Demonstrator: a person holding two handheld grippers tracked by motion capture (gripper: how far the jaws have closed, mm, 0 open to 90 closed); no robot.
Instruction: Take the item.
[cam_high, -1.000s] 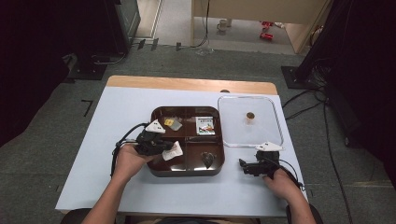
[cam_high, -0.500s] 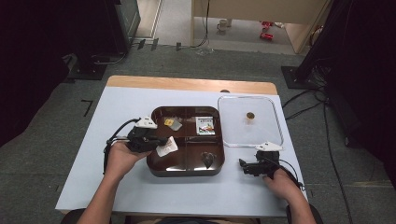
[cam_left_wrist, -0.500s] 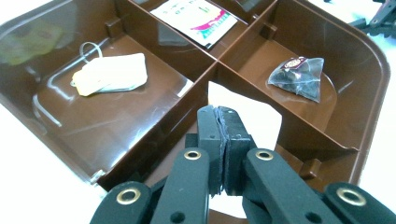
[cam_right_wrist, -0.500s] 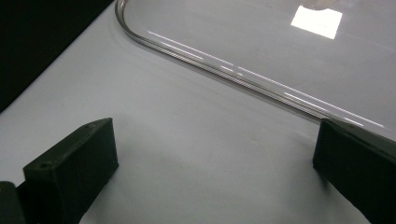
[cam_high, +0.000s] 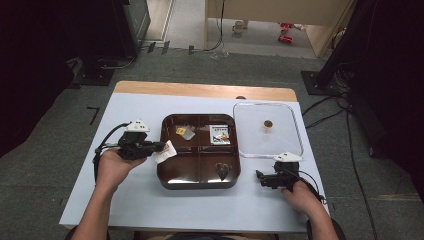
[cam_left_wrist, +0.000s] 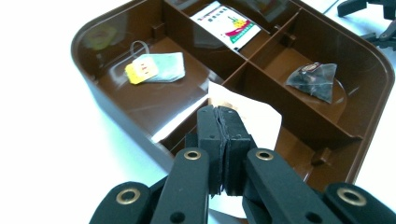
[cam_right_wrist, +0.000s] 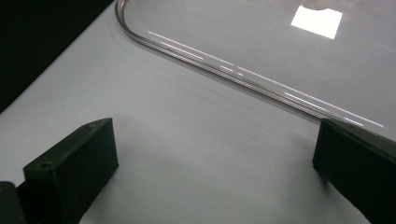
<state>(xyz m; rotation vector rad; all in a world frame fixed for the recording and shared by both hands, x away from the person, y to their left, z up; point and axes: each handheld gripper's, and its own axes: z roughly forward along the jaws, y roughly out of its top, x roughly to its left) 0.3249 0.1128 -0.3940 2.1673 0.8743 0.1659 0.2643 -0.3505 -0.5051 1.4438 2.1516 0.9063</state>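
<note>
In the high view, a brown tray (cam_high: 200, 172) sits mid-table with a clear lid (cam_high: 285, 145) to its right; the left gripper (cam_high: 159, 147) holds a white packet (cam_high: 166, 152) at the tray's left edge, and the right gripper (cam_high: 260, 176) rests near the lid's near corner. The left gripper view shows its jaws pressed together on the white packet (cam_left_wrist: 252, 116) over the tray (cam_left_wrist: 116, 109), with a tea bag (cam_left_wrist: 156, 67), a printed sachet (cam_left_wrist: 227, 23) and a dark pyramid bag (cam_left_wrist: 315, 79) in separate compartments. The right gripper view shows its jaws spread wide over the white table (cam_right_wrist: 187, 154), just before the lid's (cam_right_wrist: 261, 46) rim.

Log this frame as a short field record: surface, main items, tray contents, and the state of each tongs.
surface: white table
tray: brown divided tray, uncovered
lid: clear lid, flat on the table right of the tray
tray contents: tea bag, printed sachet, dark pyramid bag
left tongs: shut on white packet, at the tray's left edge
right tongs: open, on the table by the lid
</note>
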